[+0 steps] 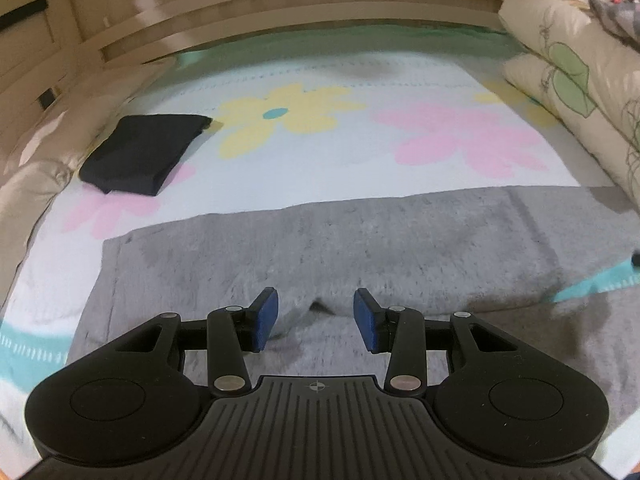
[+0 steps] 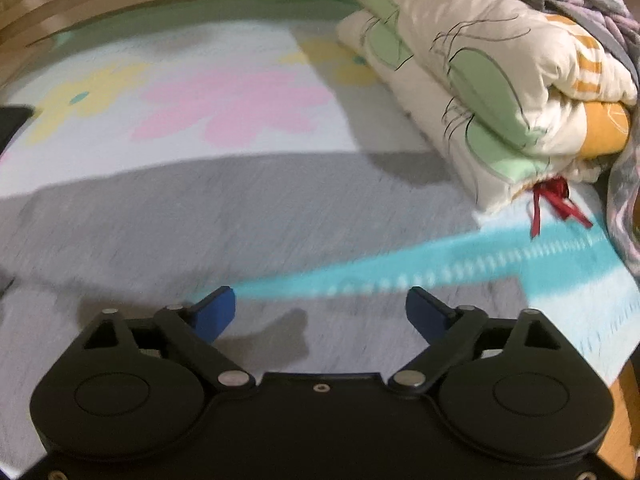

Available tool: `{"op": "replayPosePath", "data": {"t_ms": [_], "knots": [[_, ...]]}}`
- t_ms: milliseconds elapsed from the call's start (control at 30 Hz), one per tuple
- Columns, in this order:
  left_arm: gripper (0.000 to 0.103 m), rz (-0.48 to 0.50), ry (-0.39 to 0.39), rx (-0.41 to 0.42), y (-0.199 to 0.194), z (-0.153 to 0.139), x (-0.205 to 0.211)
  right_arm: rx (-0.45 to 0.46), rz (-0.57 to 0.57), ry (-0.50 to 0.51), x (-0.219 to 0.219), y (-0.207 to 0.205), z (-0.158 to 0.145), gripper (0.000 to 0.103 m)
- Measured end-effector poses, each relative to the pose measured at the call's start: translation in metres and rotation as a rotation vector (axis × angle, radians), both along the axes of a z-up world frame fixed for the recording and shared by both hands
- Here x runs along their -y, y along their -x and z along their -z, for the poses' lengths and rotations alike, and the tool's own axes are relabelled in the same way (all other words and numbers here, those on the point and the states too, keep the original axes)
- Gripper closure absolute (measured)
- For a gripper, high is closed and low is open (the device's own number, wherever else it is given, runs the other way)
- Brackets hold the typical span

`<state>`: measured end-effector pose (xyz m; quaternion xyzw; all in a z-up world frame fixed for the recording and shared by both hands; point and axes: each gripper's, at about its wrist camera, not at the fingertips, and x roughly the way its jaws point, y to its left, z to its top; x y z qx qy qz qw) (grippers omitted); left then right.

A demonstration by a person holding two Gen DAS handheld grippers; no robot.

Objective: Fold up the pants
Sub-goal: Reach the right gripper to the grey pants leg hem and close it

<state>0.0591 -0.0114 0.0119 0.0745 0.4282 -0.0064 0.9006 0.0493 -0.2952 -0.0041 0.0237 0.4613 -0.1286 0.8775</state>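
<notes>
Grey fleece pants point(image 1: 340, 248) lie spread flat across the near part of the flowered bed sheet point(image 1: 360, 140). They also fill the left and middle of the right wrist view point(image 2: 200, 216). My left gripper point(image 1: 316, 322) is open, low over a small wrinkle in the grey fabric, holding nothing. My right gripper point(image 2: 320, 312) is wide open and empty, just above the pants near their right edge, where the teal stripe of the sheet point(image 2: 440, 260) shows.
A folded black garment point(image 1: 140, 152) lies at the far left of the bed. A folded cream quilt point(image 2: 480, 92) with a red ribbon point(image 2: 556, 200) is stacked along the right side. A wooden headboard point(image 1: 280, 12) runs along the back.
</notes>
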Motion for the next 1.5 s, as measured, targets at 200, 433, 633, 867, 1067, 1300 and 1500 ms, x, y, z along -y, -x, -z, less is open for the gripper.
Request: {"op": "replayPosePath", "data": {"t_ms": [200, 433, 633, 867, 1067, 1300, 1500], "knots": [[0.062, -0.012, 0.005, -0.054, -0.012, 0.018, -0.002, -0.035, 0.086, -0.087, 0.045, -0.057, 0.018, 0.033], [0.062, -0.026, 0.011, -0.078, -0.015, 0.028, -0.004, -0.052, 0.295, -0.201, 0.086, -0.134, 0.047, 0.033], [0.062, -0.006, -0.024, -0.076, -0.016, 0.035, -0.002, -0.051, 0.402, -0.232, 0.095, -0.192, 0.072, 0.032], [0.062, -0.013, -0.041, -0.085, -0.019, 0.042, -0.005, -0.073, 0.551, -0.312, 0.105, -0.212, 0.102, 0.025], [0.062, -0.021, -0.031, -0.085, -0.020, 0.042, -0.004, -0.076, 0.517, -0.219, 0.095, -0.191, 0.100, 0.063], [0.062, -0.025, 0.002, -0.091, -0.026, 0.041, -0.006, -0.101, 0.441, -0.328, 0.100, -0.141, 0.084, 0.098], [0.062, -0.056, 0.111, -0.144, -0.060, 0.035, -0.013, -0.131, 0.402, -0.356, 0.100, -0.096, 0.081, 0.098]]}}
